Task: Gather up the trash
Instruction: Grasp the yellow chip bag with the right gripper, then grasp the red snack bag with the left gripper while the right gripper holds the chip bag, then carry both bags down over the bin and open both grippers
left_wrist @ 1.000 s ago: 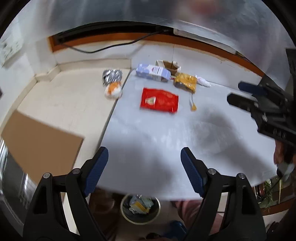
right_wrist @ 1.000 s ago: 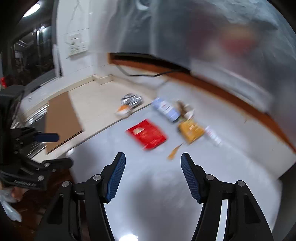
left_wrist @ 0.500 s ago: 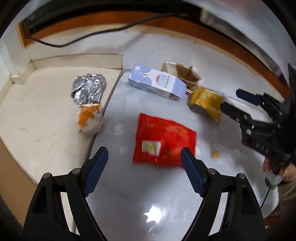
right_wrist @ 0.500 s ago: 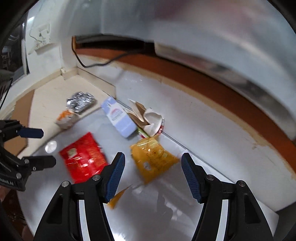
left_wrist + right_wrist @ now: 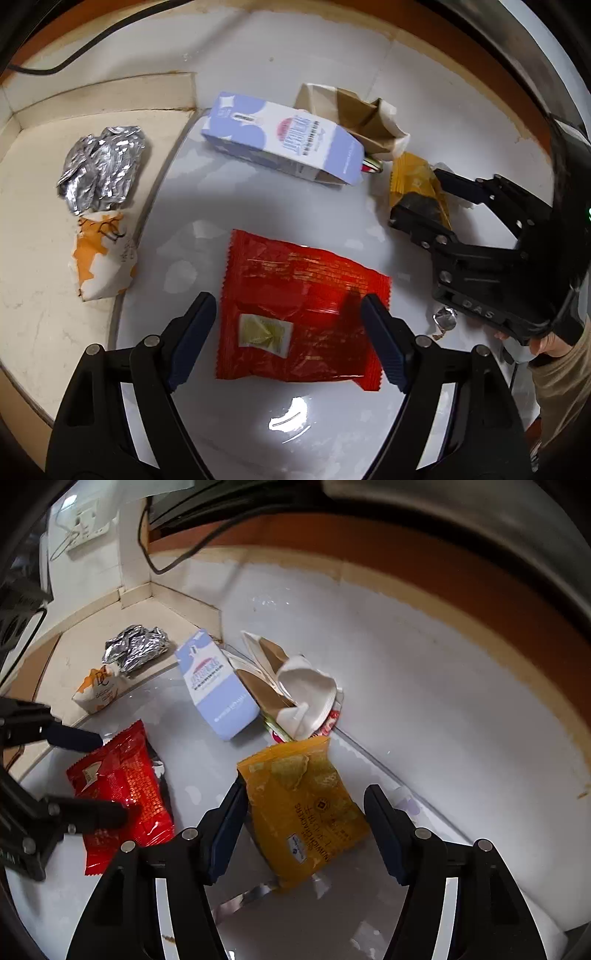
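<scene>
left gripper (image 5: 288, 332): jaws apart — red packet (image 5: 299, 310) between them, not yet pinched
right gripper (image 5: 304, 823): jaws apart, just widened — straddles yellow packet (image 5: 306, 808), long axis running away from it

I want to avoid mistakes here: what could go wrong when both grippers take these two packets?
1. The red packet lies flat on the glossy table; the open left gripper may slide over it.
2. The right gripper straddles the yellow packet, which looks torn open; crumbs may spill.

Bright, sharp; fisheye warp, tabletop (image 5: 229, 199) glare
</scene>
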`<state>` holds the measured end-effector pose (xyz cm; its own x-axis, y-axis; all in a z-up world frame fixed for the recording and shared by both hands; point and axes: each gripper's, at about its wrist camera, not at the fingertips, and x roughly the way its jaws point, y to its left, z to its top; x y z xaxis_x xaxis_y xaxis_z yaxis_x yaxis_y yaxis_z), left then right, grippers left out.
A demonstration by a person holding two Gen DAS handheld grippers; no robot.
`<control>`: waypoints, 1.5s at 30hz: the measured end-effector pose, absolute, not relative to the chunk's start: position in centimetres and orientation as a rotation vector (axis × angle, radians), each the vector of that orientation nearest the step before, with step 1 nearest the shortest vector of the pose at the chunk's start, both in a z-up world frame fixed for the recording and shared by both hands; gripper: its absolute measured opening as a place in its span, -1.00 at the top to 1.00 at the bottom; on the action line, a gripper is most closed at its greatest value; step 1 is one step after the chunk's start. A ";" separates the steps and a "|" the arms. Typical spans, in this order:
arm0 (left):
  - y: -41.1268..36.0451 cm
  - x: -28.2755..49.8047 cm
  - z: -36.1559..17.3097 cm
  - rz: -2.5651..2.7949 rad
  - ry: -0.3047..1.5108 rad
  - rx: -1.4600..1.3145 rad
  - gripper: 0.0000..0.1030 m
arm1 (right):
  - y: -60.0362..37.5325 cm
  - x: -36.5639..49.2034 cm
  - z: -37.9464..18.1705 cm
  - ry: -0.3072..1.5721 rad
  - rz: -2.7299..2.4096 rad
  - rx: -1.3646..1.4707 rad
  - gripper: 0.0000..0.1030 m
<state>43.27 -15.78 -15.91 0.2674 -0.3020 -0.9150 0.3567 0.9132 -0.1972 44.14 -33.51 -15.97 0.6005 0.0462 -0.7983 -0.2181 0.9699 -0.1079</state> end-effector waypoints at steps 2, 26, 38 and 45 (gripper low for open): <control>-16.3 43.2 -16.1 -0.445 1.221 0.070 -0.52 | -33.9 44.2 -16.3 0.922 0.149 -0.184 -0.24; -18.9 36.3 -16.1 -0.441 1.131 0.234 0.77 | -32.8 36.7 -14.6 0.911 0.183 -0.025 0.34; -10.9 25.2 -10.3 -0.389 1.011 0.099 0.78 | -29.2 25.5 -10.3 0.840 0.289 0.115 0.35; -6.3 16.1 -8.3 -0.303 0.926 0.043 0.78 | -24.7 18.1 -8.3 0.793 0.374 0.128 0.35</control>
<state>16.09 -6.30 -8.33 0.5619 -0.2385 -0.7921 0.2756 0.9568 -0.0926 18.10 -24.66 -8.28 0.6404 0.3745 -0.6706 -0.2797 0.9268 0.2505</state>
